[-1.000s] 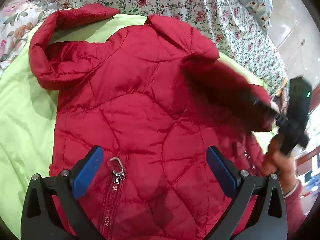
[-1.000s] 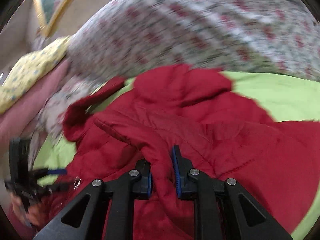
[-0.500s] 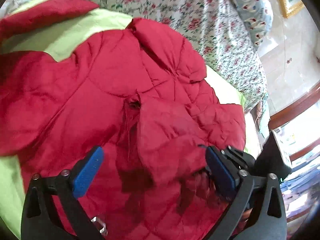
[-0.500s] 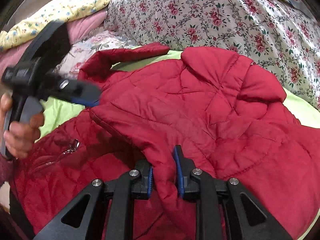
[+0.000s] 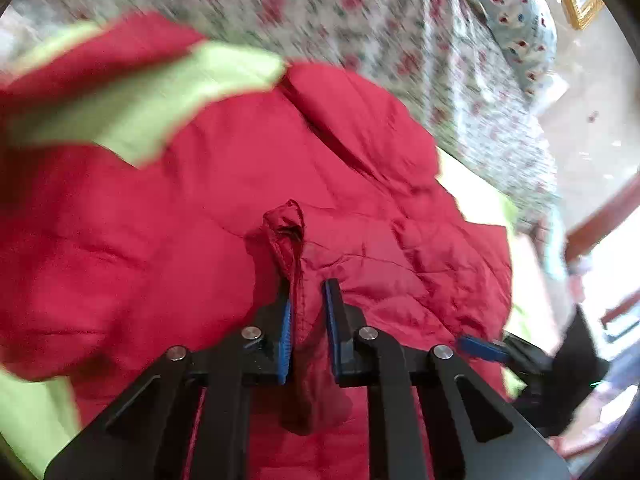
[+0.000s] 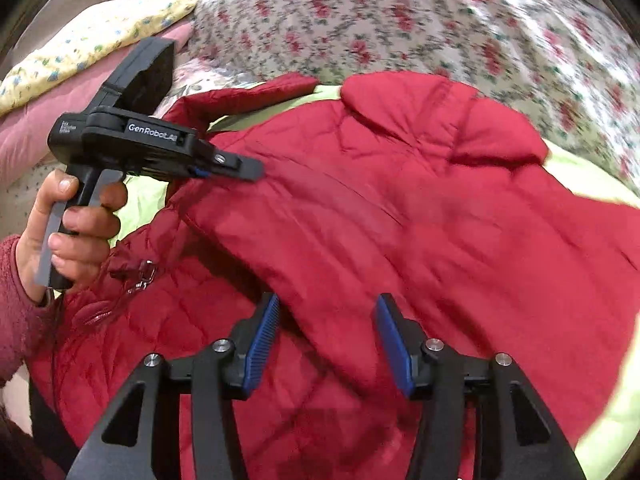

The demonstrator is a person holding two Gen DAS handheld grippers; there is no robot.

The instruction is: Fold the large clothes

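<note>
Since half a second ago our right gripper (image 6: 326,344) has let go and gapes wide at lower centre; our left gripper (image 5: 308,320) now pinches the jacket's (image 6: 400,220) cuff (image 5: 288,232).

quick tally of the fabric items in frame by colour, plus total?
Red: 1, the quilted jacket
Lime green: 1, the sheet under the jacket
Rose-print floral: 1, the quilt
Yellow floral: 1, the blanket
Pink: 1, the pillow
Total: 5
</note>
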